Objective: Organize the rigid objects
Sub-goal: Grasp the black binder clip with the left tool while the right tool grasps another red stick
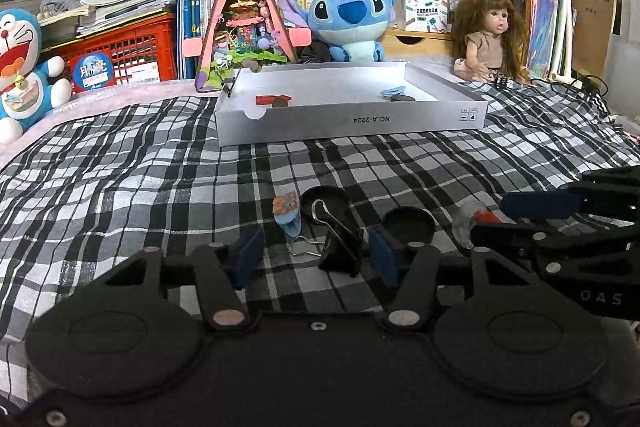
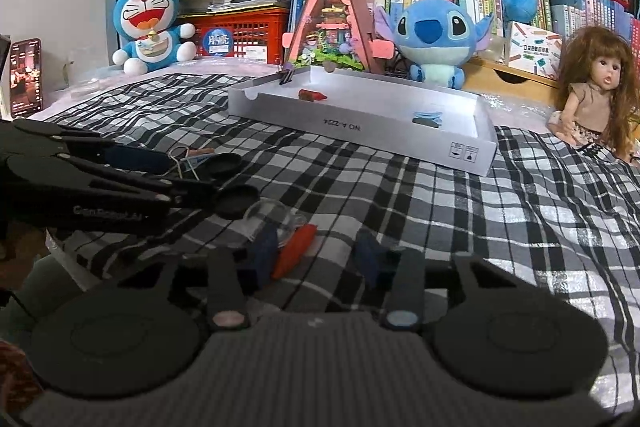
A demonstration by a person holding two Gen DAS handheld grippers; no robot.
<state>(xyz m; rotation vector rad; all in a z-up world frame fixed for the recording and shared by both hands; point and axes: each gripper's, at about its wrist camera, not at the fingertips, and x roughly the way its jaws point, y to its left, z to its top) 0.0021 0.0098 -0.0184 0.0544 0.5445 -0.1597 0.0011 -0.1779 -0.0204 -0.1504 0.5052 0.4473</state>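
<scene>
A black binder clip (image 1: 340, 247) lies on the plaid cloth between the open fingers of my left gripper (image 1: 316, 255). A blue hair clip (image 1: 287, 213) and two black round lids (image 1: 324, 203) (image 1: 410, 223) lie just beyond. My right gripper (image 2: 316, 255) is open around a red clip (image 2: 294, 253) next to a clear suction cup (image 2: 272, 221); it also shows in the left wrist view (image 1: 532, 219). A white box tray (image 1: 352, 119) (image 2: 360, 131) further back holds a red clip (image 1: 272, 99) and a blue clip (image 2: 428, 117).
Plush toys, a doll (image 1: 490, 35), a triangular toy house (image 1: 244, 23), a red crate (image 1: 132, 53) and shelves of books line the back. A phone (image 2: 26, 77) stands at the far left.
</scene>
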